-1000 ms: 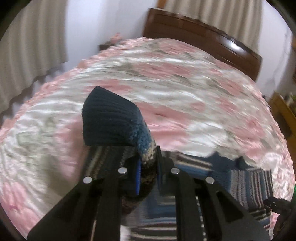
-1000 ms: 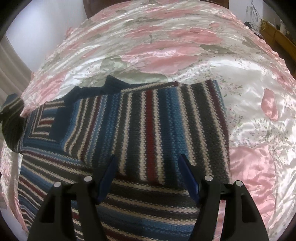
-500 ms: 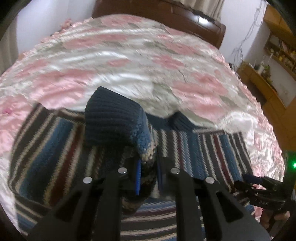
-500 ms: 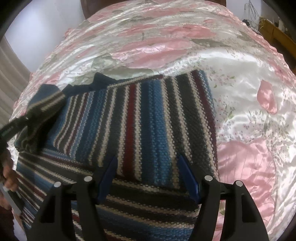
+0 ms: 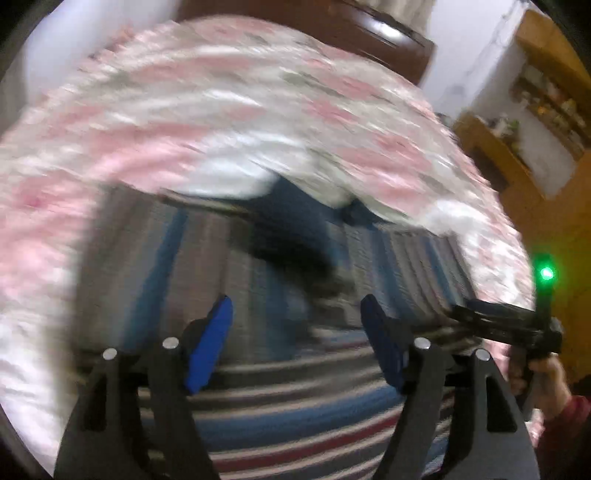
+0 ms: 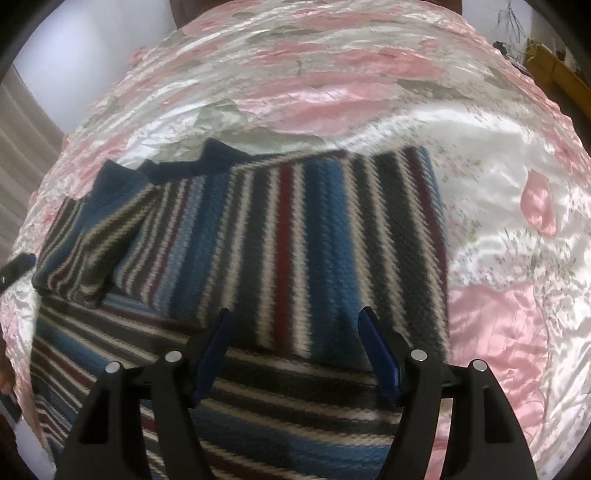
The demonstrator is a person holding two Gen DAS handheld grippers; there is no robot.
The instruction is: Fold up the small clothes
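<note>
Lying flat on the bed, the striped knit sweater [image 6: 280, 258] shows bands of blue, dark grey, cream and maroon, with its two sleeves folded in over the body. In the right wrist view the right-hand sleeve [image 6: 332, 240] fills the centre as a broad panel of upright stripes, while the other sleeve [image 6: 92, 240] lies slanted at nine o'clock, its navy cuff [image 6: 118, 184] toward ten o'clock. The navy collar [image 6: 218, 153] peeks out at eleven o'clock. Crosswise stripes of the sweater's body run under both sleeves toward six o'clock.

The right gripper [image 6: 295, 350] hangs over the lower edge of the broad panel, its jaws apart and holding nothing. The left gripper [image 5: 295, 339], seen in its own blurred view, also has its jaws apart and empty above the sweater; the dark cuff shows as a smear at twelve o'clock from them. At three o'clock in that view a hand [image 5: 546, 380] grips the other tool below a green light [image 5: 546, 274].

The pink floral satin bedspread [image 6: 498, 332] surrounds the sweater, with a dark wooden headboard [image 5: 354, 29] at twelve o'clock.
</note>
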